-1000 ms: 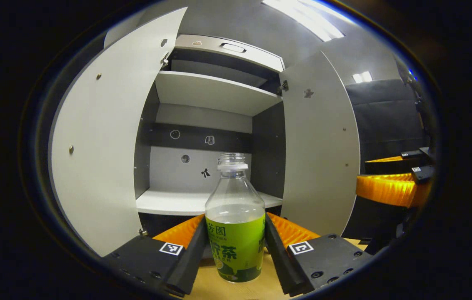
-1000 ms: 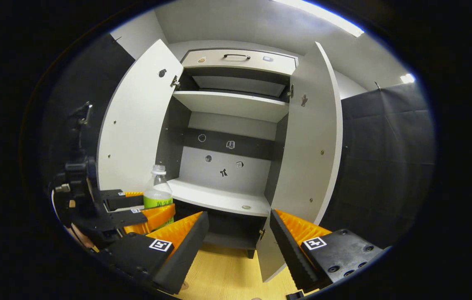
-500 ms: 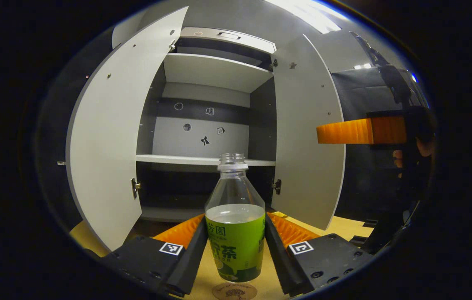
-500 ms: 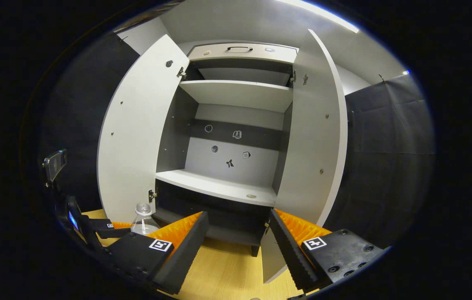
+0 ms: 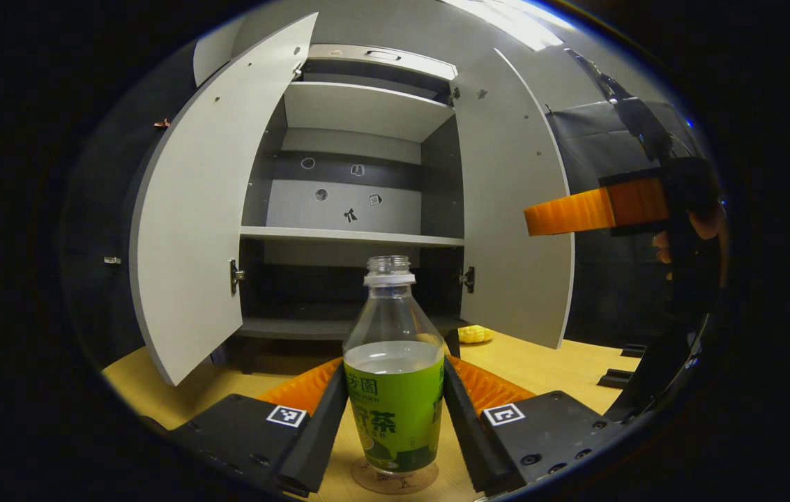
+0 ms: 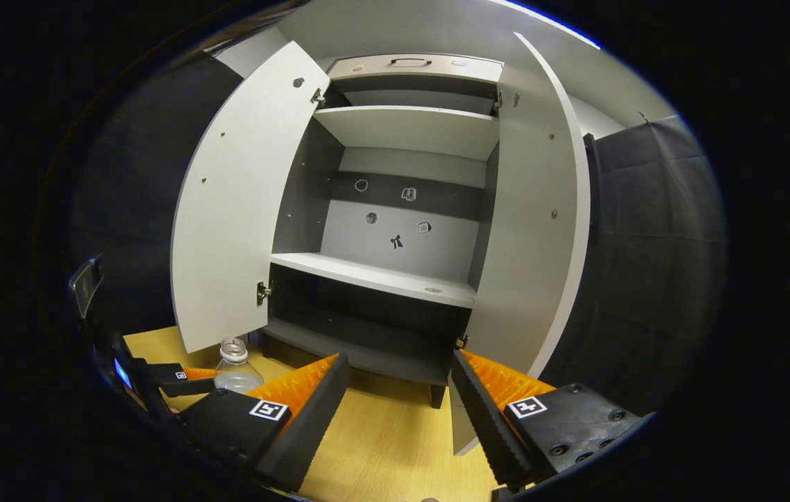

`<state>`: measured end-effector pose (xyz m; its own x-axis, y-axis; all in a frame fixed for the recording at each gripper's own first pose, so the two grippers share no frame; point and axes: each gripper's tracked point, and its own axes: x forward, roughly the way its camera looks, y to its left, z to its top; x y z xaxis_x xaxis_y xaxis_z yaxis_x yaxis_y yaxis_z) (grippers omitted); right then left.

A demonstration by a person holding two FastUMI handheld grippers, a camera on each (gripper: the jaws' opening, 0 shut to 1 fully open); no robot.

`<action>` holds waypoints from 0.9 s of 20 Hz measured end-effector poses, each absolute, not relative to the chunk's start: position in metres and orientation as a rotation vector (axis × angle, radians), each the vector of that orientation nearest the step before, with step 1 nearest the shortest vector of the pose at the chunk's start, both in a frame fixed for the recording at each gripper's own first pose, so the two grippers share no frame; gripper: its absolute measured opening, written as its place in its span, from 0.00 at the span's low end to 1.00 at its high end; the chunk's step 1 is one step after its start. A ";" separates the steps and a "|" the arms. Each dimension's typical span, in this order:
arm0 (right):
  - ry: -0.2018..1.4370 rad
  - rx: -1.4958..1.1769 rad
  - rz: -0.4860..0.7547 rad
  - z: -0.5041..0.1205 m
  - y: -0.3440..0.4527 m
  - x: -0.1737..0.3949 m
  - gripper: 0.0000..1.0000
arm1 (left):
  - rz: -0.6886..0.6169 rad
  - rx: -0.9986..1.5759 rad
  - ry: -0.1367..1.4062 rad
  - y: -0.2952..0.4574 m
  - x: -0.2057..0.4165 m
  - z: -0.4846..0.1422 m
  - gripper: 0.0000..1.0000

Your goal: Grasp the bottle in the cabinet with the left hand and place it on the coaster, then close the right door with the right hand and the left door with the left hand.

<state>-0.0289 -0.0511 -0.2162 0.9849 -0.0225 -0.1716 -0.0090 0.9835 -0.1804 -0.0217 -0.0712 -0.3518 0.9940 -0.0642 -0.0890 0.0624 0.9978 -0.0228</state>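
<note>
Since the earlier frame: bottle [image 5: 393,390] lowered, held by the left tongs [image 5: 395,418], from level with the cabinet [image 5: 353,209] shelf down toward the wooden surface [image 5: 548,362]; coaster [image 5: 395,480] now directly under the base. Cannot tell whether the base touches the coaster.

Left tongs: clamped on the bottle, one finger on each side of the green label, at the lower body. Right tongs [image 6: 398,411]: spread apart, holding nothing, facing the open cabinet near the right door [image 6: 534,230].

Handling, by judgement: clear plastic, no cap on the neck, part filled with liquid. Probably light, thin-walled, liable to dent under a hard squeeze. Open neck means spill risk if tilted; keep upright. Best hold: the labelled cylindrical section, as now, below the tapered shoulder, where the wall is straight and less slippery.

Next, by judgement: seat on the coaster, release, withdraw straight back. Both doors stand open; left door [image 5: 192,209] and right door not yet closed. Small yellow item [image 5: 475,334] on the surface beside the cabinet foot; not part of the job.
</note>
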 end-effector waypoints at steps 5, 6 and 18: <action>0.189 -0.180 -0.030 -0.232 -0.062 -0.035 0.98 | -0.060 -0.010 0.099 -0.073 -0.022 -0.374 0.77; 0.198 -0.178 -0.030 -0.236 -0.063 -0.036 0.98 | -0.060 -0.005 0.100 -0.073 -0.020 -0.378 0.77; 0.239 -0.181 0.007 -0.258 -0.059 -0.036 0.98 | -0.058 0.021 0.102 -0.071 -0.021 -0.401 0.78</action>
<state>-0.0357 -0.0594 -0.2582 0.9715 -0.0144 -0.2364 -0.0285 0.9838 -0.1770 -0.0206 -0.0706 -0.4006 0.9931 -0.0572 -0.1021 0.0594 0.9981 0.0179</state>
